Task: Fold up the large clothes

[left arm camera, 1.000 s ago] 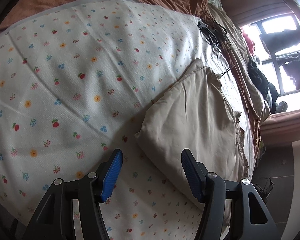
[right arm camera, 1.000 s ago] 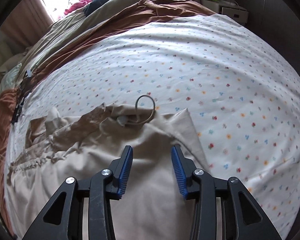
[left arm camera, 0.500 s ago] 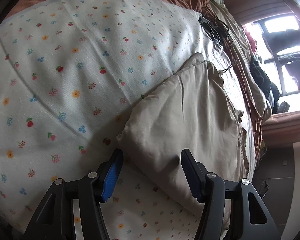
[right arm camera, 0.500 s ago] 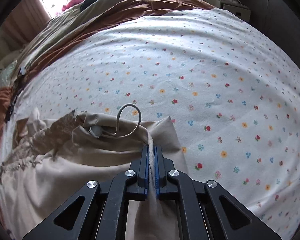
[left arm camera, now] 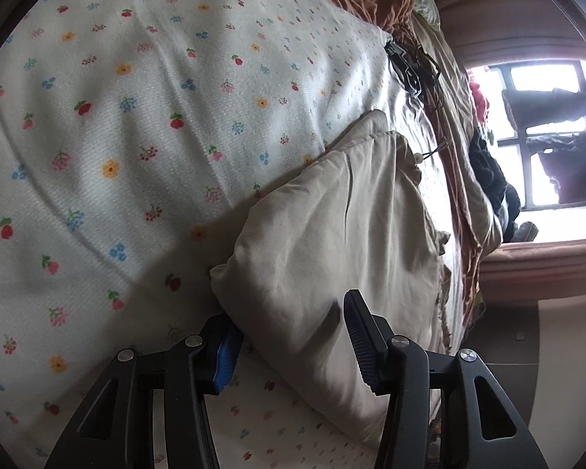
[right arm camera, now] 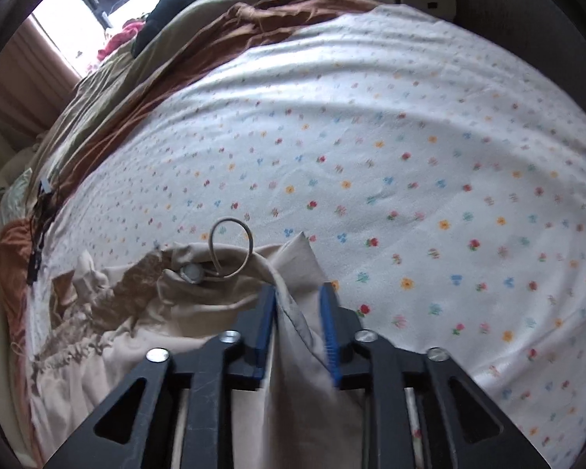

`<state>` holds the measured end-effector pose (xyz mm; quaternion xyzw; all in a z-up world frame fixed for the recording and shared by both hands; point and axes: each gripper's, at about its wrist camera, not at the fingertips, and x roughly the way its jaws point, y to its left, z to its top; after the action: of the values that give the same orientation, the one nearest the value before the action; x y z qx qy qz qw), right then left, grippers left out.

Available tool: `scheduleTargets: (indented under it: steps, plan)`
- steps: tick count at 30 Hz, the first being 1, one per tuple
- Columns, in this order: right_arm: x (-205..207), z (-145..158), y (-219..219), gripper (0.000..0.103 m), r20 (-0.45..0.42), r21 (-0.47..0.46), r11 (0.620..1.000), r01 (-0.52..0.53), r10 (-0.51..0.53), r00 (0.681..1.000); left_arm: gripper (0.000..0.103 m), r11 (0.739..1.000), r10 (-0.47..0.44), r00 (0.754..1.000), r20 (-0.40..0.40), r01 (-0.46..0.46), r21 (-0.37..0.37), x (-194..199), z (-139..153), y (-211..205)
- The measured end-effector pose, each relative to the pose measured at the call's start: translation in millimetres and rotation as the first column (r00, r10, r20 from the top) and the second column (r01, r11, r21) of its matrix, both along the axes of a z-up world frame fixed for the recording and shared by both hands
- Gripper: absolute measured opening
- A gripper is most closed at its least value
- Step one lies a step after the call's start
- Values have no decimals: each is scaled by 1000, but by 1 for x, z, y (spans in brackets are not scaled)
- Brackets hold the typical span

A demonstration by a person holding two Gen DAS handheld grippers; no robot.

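**A:** On the bed, a beige garment point(left arm camera: 332, 242) lies bunched on a white sheet with small flowers point(left arm camera: 136, 136). The left gripper point(left arm camera: 289, 336) straddles its near corner, blue pads spread wide. One finger is tucked under the folded edge of the cloth, the other hangs over the top of it, and nothing is pinched.

**B:** And the other side?

**A:** The right gripper point(right arm camera: 297, 312) has a ridge of the same beige garment point(right arm camera: 222, 285) standing up between its fingers. The jaws are partly apart. The left pad sits against the fabric; the right one shows a sliver of gap, and that side of the picture is blurred, so I cannot tell whether the cloth is actually held.

**B:** What else is on the garment?

**A:** A cord loop point(right arm camera: 230, 242) curls up from it onto the sheet, just beyond the right gripper's tips, with a round pale button point(right arm camera: 192, 272) beside it. A ruffled, gathered edge point(right arm camera: 78, 336) runs off to the left of that.

**B:** The surroundings?

**A:** A rust-brown blanket point(right arm camera: 199, 62) is rumpled along the far side of the floral sheet, with dark clothing point(right arm camera: 175, 4) piled near a bright window point(right arm camera: 58, 27). A black cable tangle point(left arm camera: 408, 66) rests at the sheet's edge, well apart from the garment.
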<state>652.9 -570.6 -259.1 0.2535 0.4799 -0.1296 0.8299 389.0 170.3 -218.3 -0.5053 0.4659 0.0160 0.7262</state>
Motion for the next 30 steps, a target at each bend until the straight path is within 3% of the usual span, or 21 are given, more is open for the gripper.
scheduleTargets:
  steps: [5, 10, 13, 16, 18, 26, 30]
  plan:
    - [-15, 37, 13, 37, 78, 9, 1000, -15, 15, 997, 52, 1000, 5, 999, 49, -5, -3, 3, 8, -1]
    - [-33, 59, 44, 37, 123, 5, 996, -86, 85, 989, 52, 1000, -12, 985, 174, 15, -15, 0, 28, -3]
    - [-46, 65, 70, 37, 132, -7, 990, -142, 142, 981, 52, 999, -26, 995, 98, 22, 36, 3, 20, -6]
    - [-57, 69, 97, 37, 139, -15, 977, -213, 213, 967, 52, 1000, -3, 999, 54, 4, -7, 2, 8, -3]
    - [-64, 71, 115, 37, 137, -27, 967, -253, 254, 957, 52, 1000, 10, 1000, 27, -10, 18, 2, 5, 1]
    - [-94, 70, 204, 37, 109, -29, 887, -461, 462, 880, 52, 997, -30, 998, 46, 27, 68, 22, 3, 10]
    - [-112, 73, 244, 37, 100, -23, 836, -549, 548, 830, 52, 998, -47, 996, 76, 44, 38, 20, 4, 10]
